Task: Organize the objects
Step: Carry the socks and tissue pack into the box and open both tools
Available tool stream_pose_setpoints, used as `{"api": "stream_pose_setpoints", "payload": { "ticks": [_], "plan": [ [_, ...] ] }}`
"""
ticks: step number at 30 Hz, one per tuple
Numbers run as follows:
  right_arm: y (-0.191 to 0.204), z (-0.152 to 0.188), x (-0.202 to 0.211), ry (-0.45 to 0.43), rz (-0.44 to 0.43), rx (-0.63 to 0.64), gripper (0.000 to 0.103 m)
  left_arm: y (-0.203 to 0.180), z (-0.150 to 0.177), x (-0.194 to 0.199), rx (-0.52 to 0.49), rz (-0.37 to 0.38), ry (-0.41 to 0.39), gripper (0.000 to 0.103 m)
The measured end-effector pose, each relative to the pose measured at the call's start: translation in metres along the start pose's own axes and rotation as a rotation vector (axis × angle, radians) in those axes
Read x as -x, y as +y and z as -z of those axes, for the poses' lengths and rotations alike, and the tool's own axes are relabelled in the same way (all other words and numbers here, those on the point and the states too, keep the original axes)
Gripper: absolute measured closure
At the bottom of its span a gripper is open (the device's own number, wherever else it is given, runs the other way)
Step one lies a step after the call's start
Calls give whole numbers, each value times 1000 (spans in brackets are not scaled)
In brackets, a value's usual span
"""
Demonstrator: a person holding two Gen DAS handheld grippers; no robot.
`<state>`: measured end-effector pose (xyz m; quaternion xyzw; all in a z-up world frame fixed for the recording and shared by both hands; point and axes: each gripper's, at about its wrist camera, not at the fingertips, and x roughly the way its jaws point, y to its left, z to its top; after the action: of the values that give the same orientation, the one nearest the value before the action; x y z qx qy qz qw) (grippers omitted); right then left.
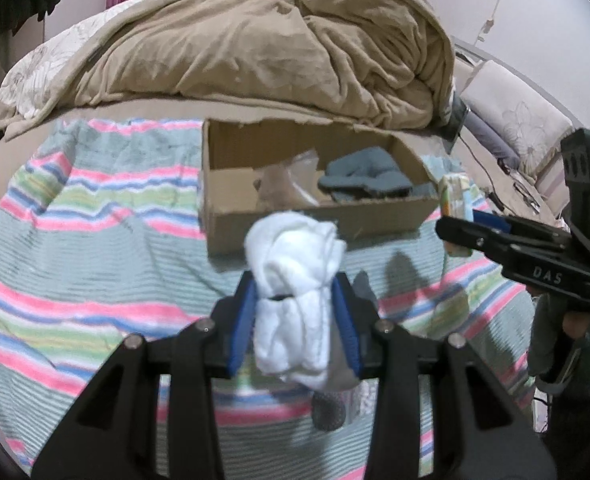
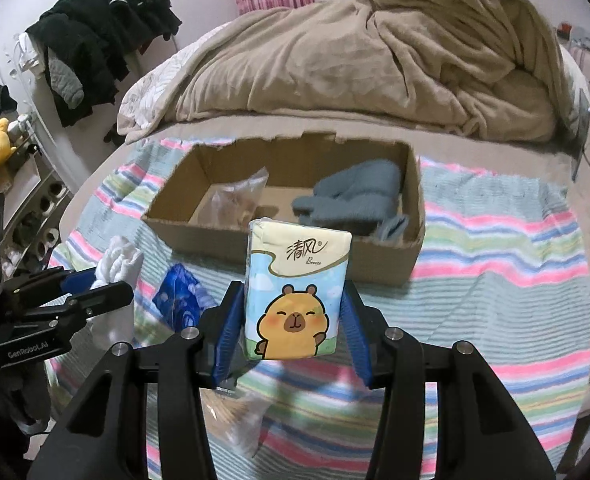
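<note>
Where box [image 2: 375,258] hides gloves [image 2: 351,196], bag [image 2: 235,200] blurred

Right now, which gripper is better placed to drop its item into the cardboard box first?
Probably the right gripper: its tissue pack sits straight in front of the cardboard box wall. The left gripper, with the white socks, faces the box's near-left corner.

White socks [image 1: 295,276] are soft fluffy knit cloth, held in the left claw [image 1: 295,312] of matt black plastic with ribbed blue pads [image 1: 243,320] and shiny metal screws. Tissue pack [image 2: 297,292] in the right claw [image 2: 295,320] is glossy printed plastic film; blue packet [image 2: 181,296] beside it also shiny wrap. Cardboard box [image 2: 375,258] is matt brown with rough torn edges, holding fuzzy grey-blue gloves [image 2: 355,196] and a clear crinkly bag [image 2: 231,200]; striped blanket [image 1: 95,232] ribbed cloth, tan duvet [image 1: 275,48] plush.
</note>
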<state>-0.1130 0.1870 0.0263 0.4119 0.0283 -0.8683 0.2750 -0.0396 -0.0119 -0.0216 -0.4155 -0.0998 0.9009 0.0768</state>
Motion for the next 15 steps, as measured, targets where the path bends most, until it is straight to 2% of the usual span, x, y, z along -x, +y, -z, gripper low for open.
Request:
{"api": "stream_pose_setpoints", "payload": {
  "ticks": [15],
  "plan": [
    [2, -48, -12, -37, 12, 64, 53, 9, -47, 1, -24, -7, -68, 64]
  ]
}}
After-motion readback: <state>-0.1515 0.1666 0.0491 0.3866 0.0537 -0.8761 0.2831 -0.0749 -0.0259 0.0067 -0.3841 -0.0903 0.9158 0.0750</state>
